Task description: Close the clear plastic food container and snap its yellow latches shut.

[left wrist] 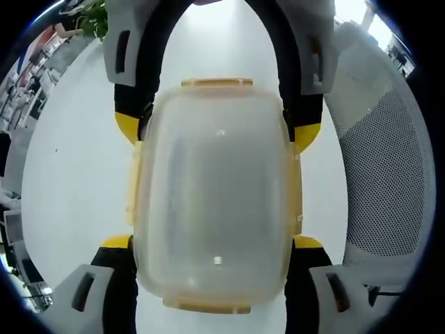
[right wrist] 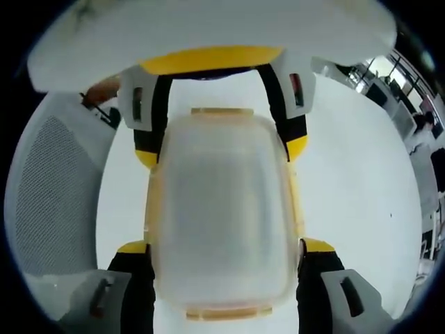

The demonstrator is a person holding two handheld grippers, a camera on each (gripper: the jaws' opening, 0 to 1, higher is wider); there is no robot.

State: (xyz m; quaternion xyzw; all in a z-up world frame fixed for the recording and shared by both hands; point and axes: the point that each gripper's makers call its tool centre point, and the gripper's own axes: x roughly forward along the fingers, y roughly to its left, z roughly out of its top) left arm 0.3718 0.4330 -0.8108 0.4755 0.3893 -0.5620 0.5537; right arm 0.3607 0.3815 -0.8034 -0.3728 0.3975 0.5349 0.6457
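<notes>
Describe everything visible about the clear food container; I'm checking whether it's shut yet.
The clear plastic food container is a rounded rectangle of cloudy, translucent plastic with yellow latches on its edges, lid on. It sits on a white table, held between two hand-held grippers: the left hand-held gripper at one end, the right hand-held gripper at the other. Whether the latches are snapped is unclear.

Both views looked from opposite ends, very near, at the shared container [left wrist: 215,195] [right wrist: 222,209] on the white counter [left wrist: 76,174] [right wrist: 361,188].
</notes>
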